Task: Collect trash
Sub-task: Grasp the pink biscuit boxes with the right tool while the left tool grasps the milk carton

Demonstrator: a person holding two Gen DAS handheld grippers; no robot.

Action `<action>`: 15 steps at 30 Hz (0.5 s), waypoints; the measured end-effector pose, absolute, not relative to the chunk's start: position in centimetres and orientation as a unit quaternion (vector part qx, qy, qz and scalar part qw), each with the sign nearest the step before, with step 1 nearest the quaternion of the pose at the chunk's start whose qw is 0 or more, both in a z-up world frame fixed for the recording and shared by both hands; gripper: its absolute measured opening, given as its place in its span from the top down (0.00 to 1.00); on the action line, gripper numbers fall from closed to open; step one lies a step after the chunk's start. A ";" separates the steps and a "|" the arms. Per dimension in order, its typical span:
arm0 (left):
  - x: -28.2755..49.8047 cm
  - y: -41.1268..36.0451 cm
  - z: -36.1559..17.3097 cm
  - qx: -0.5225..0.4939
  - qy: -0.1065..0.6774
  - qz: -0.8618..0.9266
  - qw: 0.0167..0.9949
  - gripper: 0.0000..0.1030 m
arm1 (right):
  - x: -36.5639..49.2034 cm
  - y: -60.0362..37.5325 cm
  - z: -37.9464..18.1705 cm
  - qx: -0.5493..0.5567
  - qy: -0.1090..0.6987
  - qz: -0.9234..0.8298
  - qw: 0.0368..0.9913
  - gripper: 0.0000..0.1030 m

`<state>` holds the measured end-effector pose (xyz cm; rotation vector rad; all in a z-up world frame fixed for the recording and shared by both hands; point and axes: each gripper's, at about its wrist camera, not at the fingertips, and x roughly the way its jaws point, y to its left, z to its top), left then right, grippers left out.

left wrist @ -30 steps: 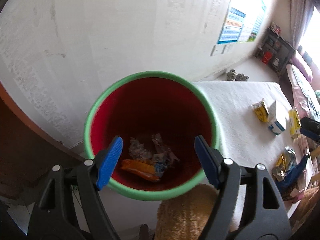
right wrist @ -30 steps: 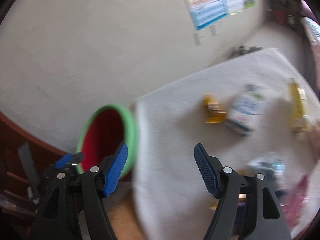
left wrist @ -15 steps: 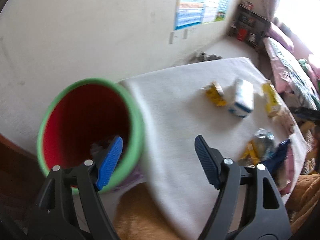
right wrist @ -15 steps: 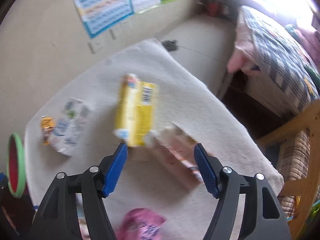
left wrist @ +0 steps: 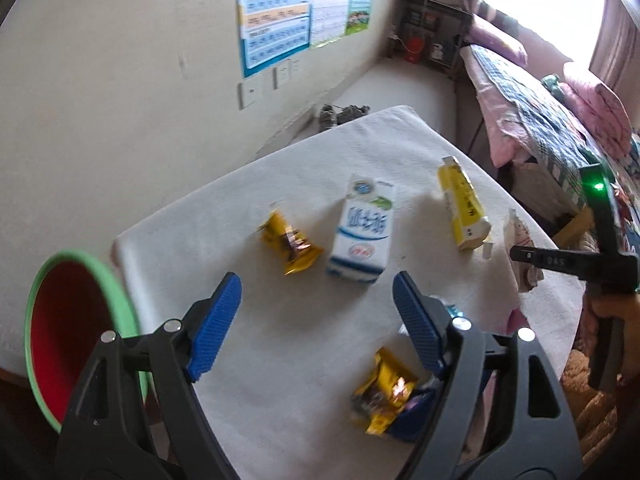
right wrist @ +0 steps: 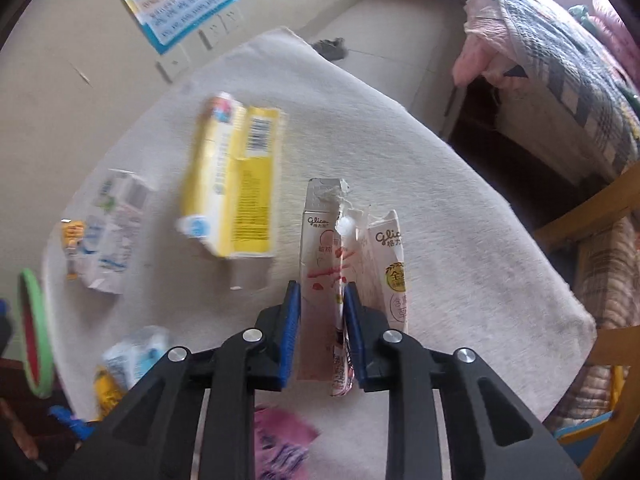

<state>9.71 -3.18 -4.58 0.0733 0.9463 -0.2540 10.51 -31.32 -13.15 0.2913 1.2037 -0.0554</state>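
My right gripper (right wrist: 322, 332) is shut on a torn white Glico snack box (right wrist: 320, 264) at the table's right side; the box also shows in the left wrist view (left wrist: 520, 252). My left gripper (left wrist: 316, 320) is open and empty above the white-clothed table (left wrist: 280, 152). A red bin with a green rim (left wrist: 60, 340) stands off the table's left edge. On the cloth lie a white milk carton (left wrist: 364, 232), a yellow box (left wrist: 464, 208), a yellow wrapper (left wrist: 290, 242) and a gold foil wrapper (left wrist: 384, 392).
A pink packet (right wrist: 280, 448) lies by the near edge under the right gripper. A wall with posters (left wrist: 276, 8) runs behind the table. A bed with a pink and checked quilt (left wrist: 552, 120) and a wooden chair (right wrist: 600, 216) stand to the right.
My left gripper swung right from over the bin to above the table. My right gripper moved to the right side of the table and shut on the Glico box.
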 end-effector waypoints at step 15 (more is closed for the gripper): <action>18.8 -11.7 -12.8 0.147 0.525 -0.124 0.829 0.27 | 10.6 -30.1 -11.5 0.189 0.553 0.030 0.811 0.77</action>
